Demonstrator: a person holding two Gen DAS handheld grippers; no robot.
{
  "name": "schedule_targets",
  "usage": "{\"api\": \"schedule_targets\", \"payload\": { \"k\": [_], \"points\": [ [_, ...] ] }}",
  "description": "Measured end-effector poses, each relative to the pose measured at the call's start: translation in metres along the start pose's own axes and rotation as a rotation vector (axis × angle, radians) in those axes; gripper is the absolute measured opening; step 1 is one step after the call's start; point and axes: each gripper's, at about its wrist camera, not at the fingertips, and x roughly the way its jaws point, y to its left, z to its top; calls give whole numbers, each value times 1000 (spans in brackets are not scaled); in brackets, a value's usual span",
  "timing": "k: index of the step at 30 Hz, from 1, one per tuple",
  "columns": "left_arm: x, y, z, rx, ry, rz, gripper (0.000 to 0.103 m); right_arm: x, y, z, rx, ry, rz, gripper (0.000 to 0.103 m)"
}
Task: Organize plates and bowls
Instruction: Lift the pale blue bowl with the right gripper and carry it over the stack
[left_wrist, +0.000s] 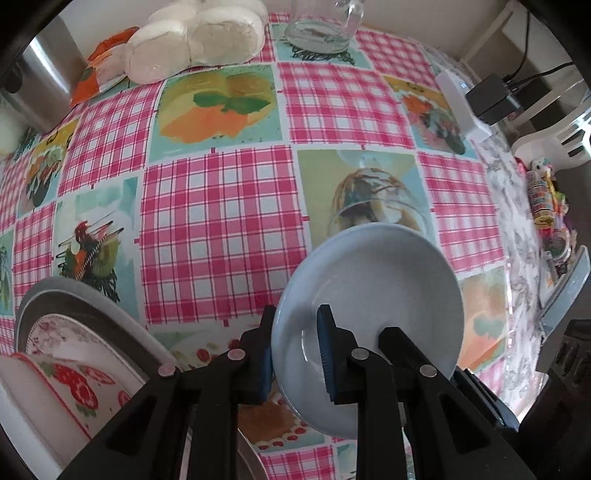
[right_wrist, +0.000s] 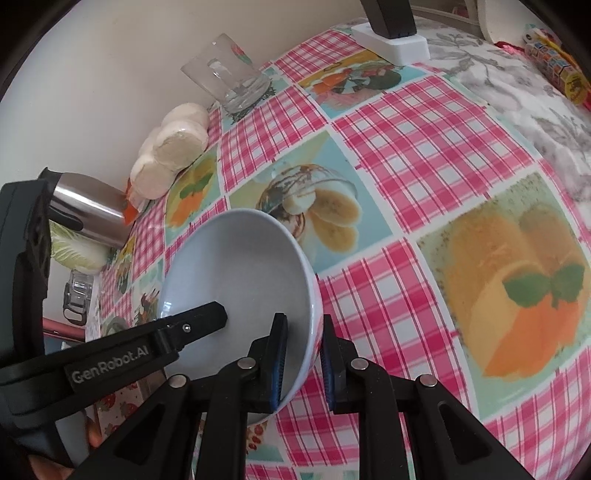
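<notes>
A pale blue bowl (left_wrist: 373, 295) is held tilted above the checked tablecloth. My left gripper (left_wrist: 295, 350) is shut on its left rim, one finger inside and one outside. My right gripper (right_wrist: 304, 358) is shut on the opposite rim of the same bowl (right_wrist: 240, 273). The left gripper's finger (right_wrist: 199, 319) reaches into the bowl in the right wrist view. A stack of dishes lies at the lower left: a grey plate (left_wrist: 74, 295), a floral plate (left_wrist: 62, 332) and a strawberry-patterned dish (left_wrist: 66, 384).
A glass mug (left_wrist: 321, 26) (right_wrist: 229, 77), wrapped white rolls (left_wrist: 195, 40) (right_wrist: 173, 147) and a steel kettle (right_wrist: 88, 210) stand along the wall. A white power strip (left_wrist: 461, 107) and colourful items (left_wrist: 546, 199) are at the right edge.
</notes>
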Motion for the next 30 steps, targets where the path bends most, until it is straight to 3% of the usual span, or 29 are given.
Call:
{"api": "schedule_targets", "payload": {
  "k": [13, 20, 30],
  "points": [
    [-91, 23, -27, 13, -170, -88, 23, -61, 35, -5, -72, -104, -3, 19],
    [-125, 67, -22, -42, -259, -163, 23, -79, 71, -13, -132, -121, 37, 19],
    [-172, 131, -51, -127, -412, -181, 23, -90, 143, -40, -289, -132, 68, 20]
  ]
}}
